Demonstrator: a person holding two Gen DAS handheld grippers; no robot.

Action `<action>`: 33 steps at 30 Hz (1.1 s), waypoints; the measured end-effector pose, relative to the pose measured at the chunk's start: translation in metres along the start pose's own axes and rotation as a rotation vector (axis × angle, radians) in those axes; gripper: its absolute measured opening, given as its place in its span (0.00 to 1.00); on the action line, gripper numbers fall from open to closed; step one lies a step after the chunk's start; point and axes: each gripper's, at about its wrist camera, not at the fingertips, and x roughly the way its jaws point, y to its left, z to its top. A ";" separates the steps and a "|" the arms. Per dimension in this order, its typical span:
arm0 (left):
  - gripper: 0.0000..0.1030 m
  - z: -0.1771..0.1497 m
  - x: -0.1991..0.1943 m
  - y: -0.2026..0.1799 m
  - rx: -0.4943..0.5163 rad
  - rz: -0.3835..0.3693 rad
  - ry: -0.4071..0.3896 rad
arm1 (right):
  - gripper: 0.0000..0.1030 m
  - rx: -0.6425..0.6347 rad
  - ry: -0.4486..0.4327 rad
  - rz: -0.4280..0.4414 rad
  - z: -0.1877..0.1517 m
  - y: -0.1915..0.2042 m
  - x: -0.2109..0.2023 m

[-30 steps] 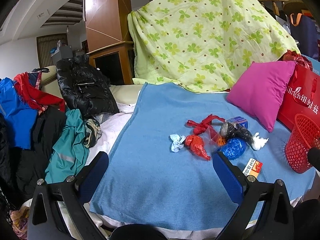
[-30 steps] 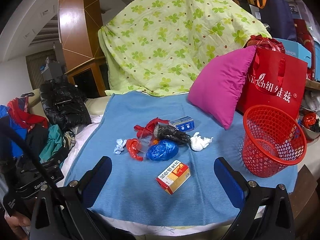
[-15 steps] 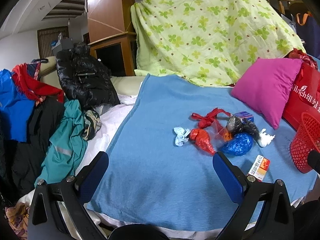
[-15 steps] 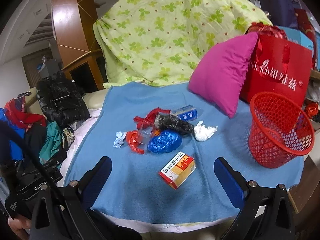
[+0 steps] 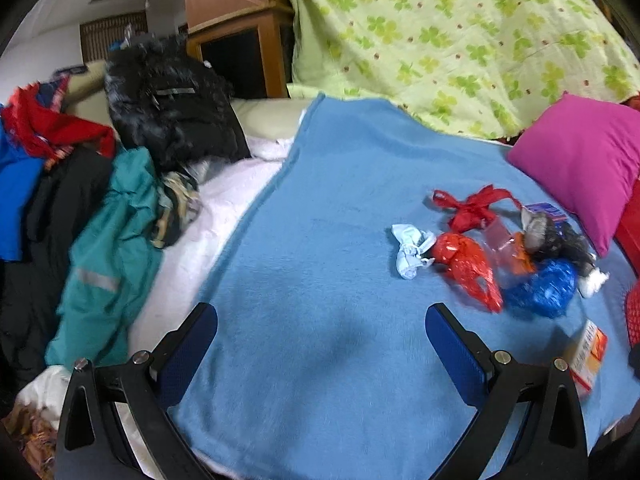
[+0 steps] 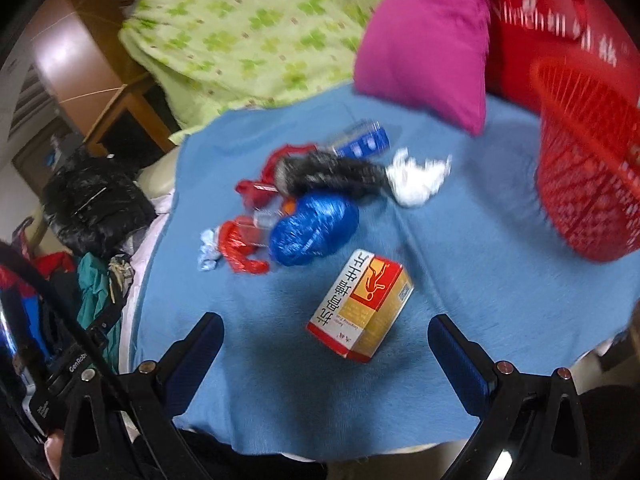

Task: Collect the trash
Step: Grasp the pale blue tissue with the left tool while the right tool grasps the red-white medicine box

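Observation:
Trash lies in a heap on the blue blanket (image 5: 320, 280): a pale blue wad (image 5: 410, 250), a red wrapper (image 5: 468, 266), a red ribbon (image 5: 472, 208), a blue crumpled bag (image 6: 312, 228), a black bag (image 6: 332, 174), a white tissue (image 6: 416, 178) and a blue box (image 6: 364, 142). A red-and-yellow carton (image 6: 362, 304) lies nearest, just ahead of my open right gripper (image 6: 324, 344), between its fingers' lines. My left gripper (image 5: 320, 336) is open over bare blanket, left of the heap. The red mesh basket (image 6: 588, 160) stands at the right.
A pink cushion (image 6: 428, 44) and a red paper bag (image 6: 560, 20) sit behind the basket. A green-flowered quilt (image 5: 440, 32) covers the back. Clothes are piled at the left: a black jacket (image 5: 168, 100) and a teal garment (image 5: 112, 248).
Both grippers have moved forward and lower toward the blanket. The right one has closed in on the red-and-yellow carton; the heap and basket have not been touched.

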 end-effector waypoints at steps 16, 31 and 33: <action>0.58 0.041 0.169 -0.062 -0.097 -0.308 0.315 | 0.80 0.033 0.171 -0.117 0.014 -0.013 0.097; 0.24 0.025 0.091 -0.034 -0.043 -0.320 0.134 | 0.63 -0.013 0.023 0.014 0.013 -0.045 0.045; 0.24 0.024 0.063 -0.042 -0.014 -0.359 0.100 | 0.63 -0.022 -0.022 0.014 0.020 -0.048 0.019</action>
